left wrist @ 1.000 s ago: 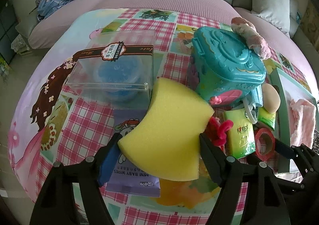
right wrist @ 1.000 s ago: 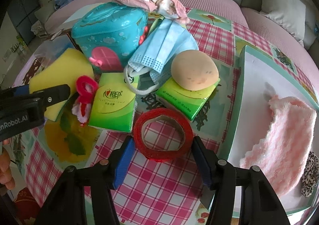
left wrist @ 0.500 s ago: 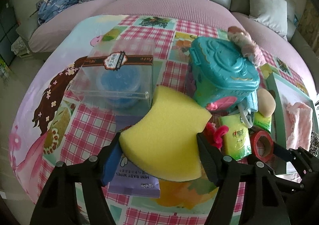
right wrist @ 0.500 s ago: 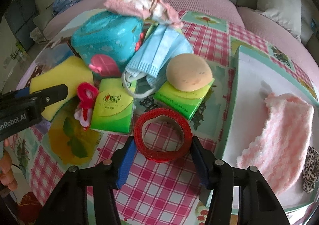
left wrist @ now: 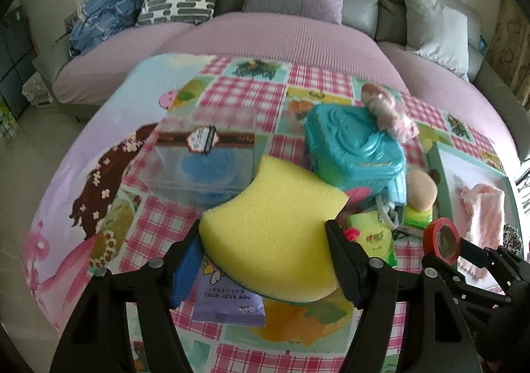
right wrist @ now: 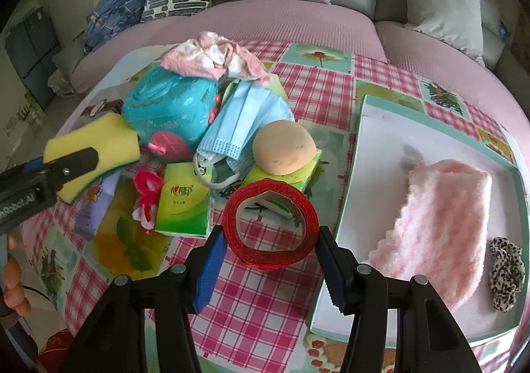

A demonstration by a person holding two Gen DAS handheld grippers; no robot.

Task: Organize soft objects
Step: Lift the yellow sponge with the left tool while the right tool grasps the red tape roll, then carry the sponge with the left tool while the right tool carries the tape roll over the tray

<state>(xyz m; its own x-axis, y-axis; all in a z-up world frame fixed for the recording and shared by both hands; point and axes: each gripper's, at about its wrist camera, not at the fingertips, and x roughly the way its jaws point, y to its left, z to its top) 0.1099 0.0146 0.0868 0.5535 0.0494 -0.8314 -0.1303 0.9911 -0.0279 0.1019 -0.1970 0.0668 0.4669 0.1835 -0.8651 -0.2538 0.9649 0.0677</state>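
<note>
My left gripper (left wrist: 265,240) is shut on a thick yellow sponge (left wrist: 275,227), and its pads press into both sides. The sponge hangs above a purple wipes pack (left wrist: 228,297); the right wrist view shows the sponge (right wrist: 89,141) at the left. My right gripper (right wrist: 270,237) is shut on a red ribbon roll (right wrist: 271,257), squeezed slightly oval and held above the checked tablecloth. To its right a teal-rimmed white tray (right wrist: 361,141) holds a pink fluffy cloth (right wrist: 444,217) and a leopard scrunchie (right wrist: 506,270).
A teal heart-shaped box (right wrist: 165,108) carries a pink cloth (right wrist: 212,55). Beside it lie a blue face mask (right wrist: 241,118), a beige squishy ball (right wrist: 283,151), green tissue packs (right wrist: 182,204) and a red hair tie (right wrist: 147,184). A clear box (left wrist: 205,158) stands at left.
Both grippers have risen, each with its load. The sponge now hangs higher over the wipes pack, and the red roll has come up off the tablecloth.
</note>
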